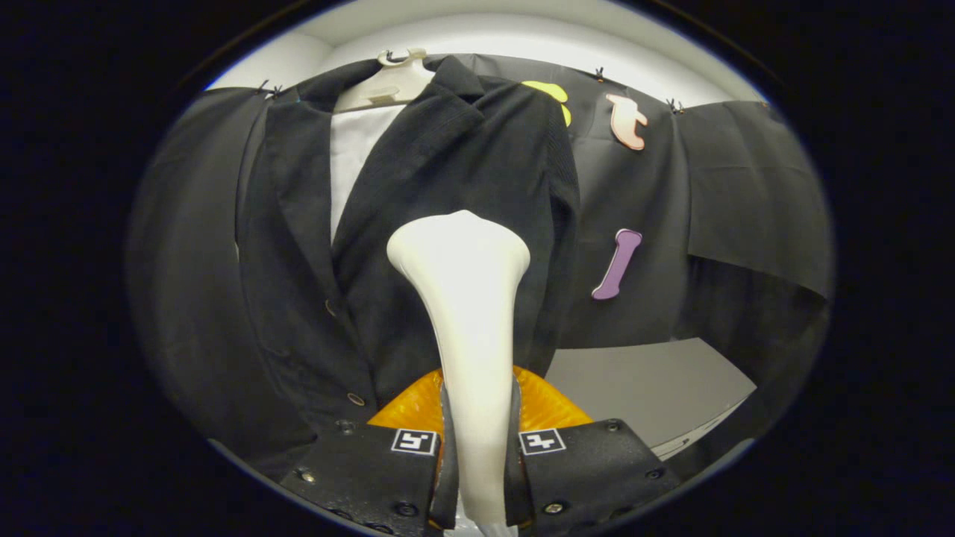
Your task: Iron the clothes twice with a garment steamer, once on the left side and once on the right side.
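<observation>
A dark jacket hangs on a pale hanger over a white shirt, against the booth's black cloth wall. My gripper is shut on the handle of a white garment steamer, both fingers pressing its narrow stem. The steamer's wide head points up and away, right in front of the jacket's right-hand panel at about mid-height. I cannot tell whether the head touches the cloth. Two buttons run down the jacket's front edge, left of the steamer.
A grey table top lies below the cloth wall, to the right of the jacket's hem. The black cloth hangs in folds on both sides of the jacket. A white ceiling curves above.
</observation>
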### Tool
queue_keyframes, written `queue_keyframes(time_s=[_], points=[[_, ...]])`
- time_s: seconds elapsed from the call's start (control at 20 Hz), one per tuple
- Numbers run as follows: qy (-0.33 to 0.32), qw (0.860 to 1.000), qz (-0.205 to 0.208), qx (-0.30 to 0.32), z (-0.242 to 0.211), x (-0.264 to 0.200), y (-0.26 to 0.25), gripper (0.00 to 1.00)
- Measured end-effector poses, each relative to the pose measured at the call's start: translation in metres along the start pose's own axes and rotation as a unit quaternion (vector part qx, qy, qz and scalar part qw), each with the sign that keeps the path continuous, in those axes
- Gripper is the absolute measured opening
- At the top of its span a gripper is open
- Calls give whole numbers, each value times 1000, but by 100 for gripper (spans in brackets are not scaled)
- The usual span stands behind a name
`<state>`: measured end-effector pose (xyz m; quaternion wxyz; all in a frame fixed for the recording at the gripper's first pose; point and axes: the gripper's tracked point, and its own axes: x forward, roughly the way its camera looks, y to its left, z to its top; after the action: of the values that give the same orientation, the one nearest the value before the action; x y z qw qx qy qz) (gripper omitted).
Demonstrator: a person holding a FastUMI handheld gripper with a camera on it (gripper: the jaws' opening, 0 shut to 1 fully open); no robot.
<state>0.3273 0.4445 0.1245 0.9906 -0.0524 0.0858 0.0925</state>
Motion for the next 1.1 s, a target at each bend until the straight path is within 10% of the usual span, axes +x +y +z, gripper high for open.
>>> queue_keyframes(time_s=[1.1], points=[[60, 998, 12, -13, -156, 19, 4, 27]])
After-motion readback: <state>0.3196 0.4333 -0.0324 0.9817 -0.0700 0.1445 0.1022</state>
